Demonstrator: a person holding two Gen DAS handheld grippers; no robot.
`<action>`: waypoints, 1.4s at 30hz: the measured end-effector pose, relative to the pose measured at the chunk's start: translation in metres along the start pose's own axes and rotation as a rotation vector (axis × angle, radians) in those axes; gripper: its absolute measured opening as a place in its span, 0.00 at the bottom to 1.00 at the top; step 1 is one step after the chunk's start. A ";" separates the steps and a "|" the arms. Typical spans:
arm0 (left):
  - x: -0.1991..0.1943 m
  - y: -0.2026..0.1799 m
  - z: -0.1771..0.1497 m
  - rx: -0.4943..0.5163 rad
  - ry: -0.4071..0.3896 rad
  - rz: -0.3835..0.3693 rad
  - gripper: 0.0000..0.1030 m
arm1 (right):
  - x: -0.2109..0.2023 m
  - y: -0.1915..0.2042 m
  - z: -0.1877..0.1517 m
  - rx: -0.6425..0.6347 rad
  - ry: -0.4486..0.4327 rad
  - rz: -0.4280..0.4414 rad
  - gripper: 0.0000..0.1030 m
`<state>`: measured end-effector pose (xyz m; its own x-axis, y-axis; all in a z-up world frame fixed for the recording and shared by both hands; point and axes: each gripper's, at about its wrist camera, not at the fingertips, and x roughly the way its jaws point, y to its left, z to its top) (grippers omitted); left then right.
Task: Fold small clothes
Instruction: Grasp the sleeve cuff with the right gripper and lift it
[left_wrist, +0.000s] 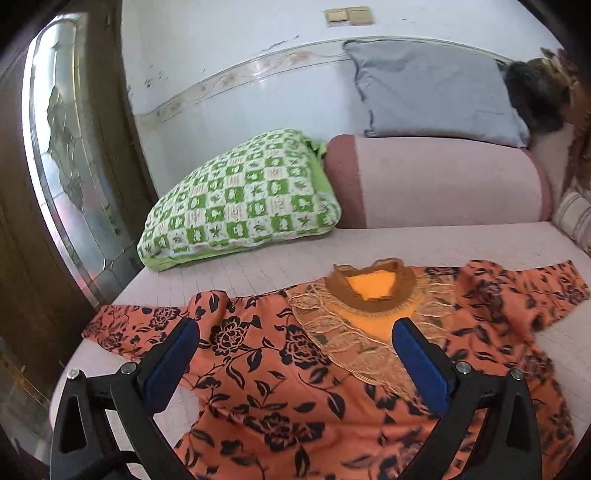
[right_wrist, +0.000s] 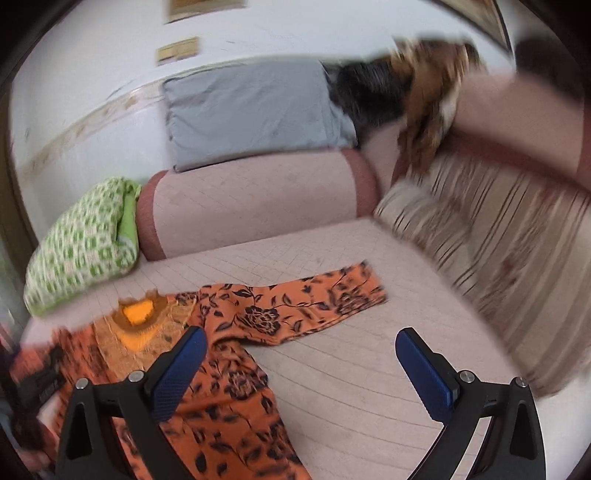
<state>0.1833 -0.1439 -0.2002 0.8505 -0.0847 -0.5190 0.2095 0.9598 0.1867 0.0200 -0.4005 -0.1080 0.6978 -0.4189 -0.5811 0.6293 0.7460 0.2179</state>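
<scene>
Blue-padded fingers of the left gripper (left_wrist: 295, 339) stand wide apart and empty over an orange floral blouse (left_wrist: 280, 384) spread face-up on a pink quilted bed (left_wrist: 258, 266), its lace-trimmed neckline (left_wrist: 369, 291) lying just ahead of the right-hand finger and one sleeve trailing out past the left-hand finger. The right gripper (right_wrist: 301, 350), jaws likewise parted and holding nothing, hangs beside the garment: its left-hand finger overlaps the blouse's side edge, its right-hand finger is over bare quilt, and the other sleeve (right_wrist: 310, 302) stretches out ahead between the fingers. The right view is motion-blurred. Risks from here: a pinch taken on the body panel rather than at a sleeve end or hem corner would likely drag the thin fabric into a bunch; the pads could snag the loose lace; a jaw closing low might catch the quilt with the cloth. A green checked pillow (left_wrist: 240, 199) and pink bolster (left_wrist: 436, 181) lie well beyond the fingertips.
</scene>
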 end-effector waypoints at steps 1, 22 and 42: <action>0.011 0.002 -0.005 0.002 0.007 0.001 1.00 | 0.021 -0.016 0.002 0.073 0.028 0.057 0.99; 0.105 0.009 -0.016 -0.020 0.167 -0.118 1.00 | 0.253 -0.147 -0.006 0.873 0.292 0.041 0.72; 0.118 0.030 -0.020 -0.089 0.224 -0.086 1.00 | 0.246 -0.137 0.036 0.669 0.029 0.121 0.07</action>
<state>0.2804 -0.1196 -0.2722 0.7014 -0.1150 -0.7034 0.2248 0.9722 0.0652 0.1174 -0.6241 -0.2525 0.7728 -0.3315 -0.5412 0.6304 0.3023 0.7150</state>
